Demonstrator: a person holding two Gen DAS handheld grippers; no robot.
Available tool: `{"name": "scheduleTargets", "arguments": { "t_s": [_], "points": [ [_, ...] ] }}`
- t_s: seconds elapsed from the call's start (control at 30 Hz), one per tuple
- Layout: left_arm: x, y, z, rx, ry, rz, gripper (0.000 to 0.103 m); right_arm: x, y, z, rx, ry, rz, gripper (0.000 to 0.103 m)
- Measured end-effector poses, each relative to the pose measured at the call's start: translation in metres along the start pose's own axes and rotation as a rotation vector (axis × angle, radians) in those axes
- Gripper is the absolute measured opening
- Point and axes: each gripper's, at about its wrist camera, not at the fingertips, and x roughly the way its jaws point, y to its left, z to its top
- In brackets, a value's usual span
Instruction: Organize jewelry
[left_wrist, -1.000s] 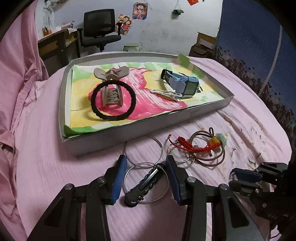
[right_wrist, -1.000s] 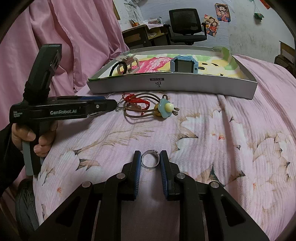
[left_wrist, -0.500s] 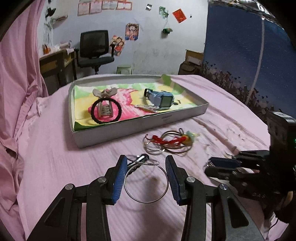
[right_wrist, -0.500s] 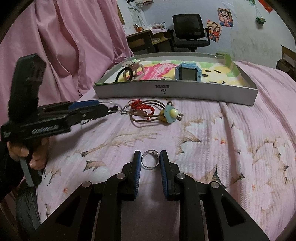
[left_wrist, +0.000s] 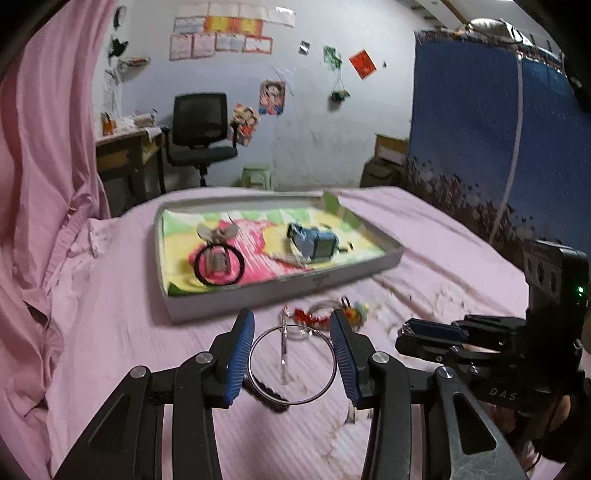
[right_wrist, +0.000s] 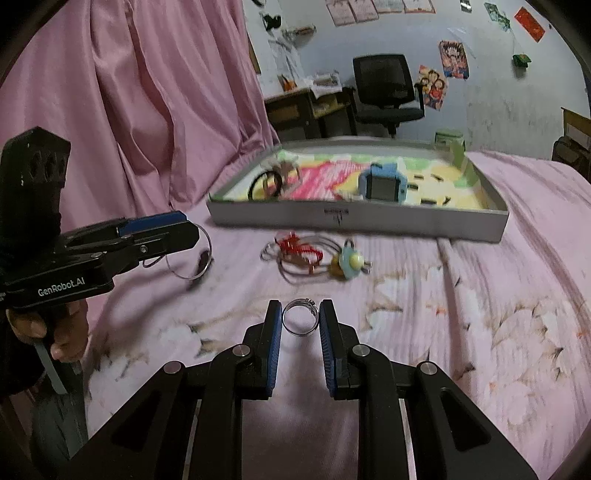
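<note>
Nearest to us, left tongs: our left gripper (left_wrist: 291, 354) pinches a large thin wire hoop (left_wrist: 291, 363) by its two sides, lifted above the bed (left_wrist: 110, 332); a dark clasp hangs at its lower edge.
Nearest to us, right tongs: our right gripper (right_wrist: 300, 321) is closed on a small silver ring (right_wrist: 300, 322), pads touching both sides, so it cannot roll away. We cannot tell if the ring is off the sheet.
Middle of the bed: a loose heap of thin hoops with a red cord (right_wrist: 299, 250) and a pale round charm (right_wrist: 350, 263) waits near the front wall of the tray.
Far part of the bed: the shallow grey tray (right_wrist: 354, 218) already keeps a blue watch (right_wrist: 382, 183) and a black hair tie around a beige claw clip (left_wrist: 218, 264).
Our judgement: both pieces are gripped for carrying into the tray.
</note>
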Motion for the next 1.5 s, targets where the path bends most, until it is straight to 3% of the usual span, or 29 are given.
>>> {"name": "scheduleTargets", "arguments": {
  "t_s": [0.47,0.83,1.2,1.5],
  "points": [
    [0.002,0.005,0.016,-0.111,-0.195,0.179,0.04,-0.016,0.001,0.042,-0.004,-0.221,-0.054,0.018],
    [0.04,0.025,0.049,-0.152,-0.257,0.239,0.04,0.009,-0.001,0.088,-0.04,-0.297,-0.093,0.018],
    [0.095,0.042,0.064,-0.174,-0.207,0.254,0.04,0.047,-0.019,0.116,-0.023,-0.321,-0.15,0.018],
    [0.145,0.053,0.073,-0.204,-0.045,0.217,0.04,0.082,-0.041,0.129,-0.015,-0.24,-0.189,0.018]
  ]
}}
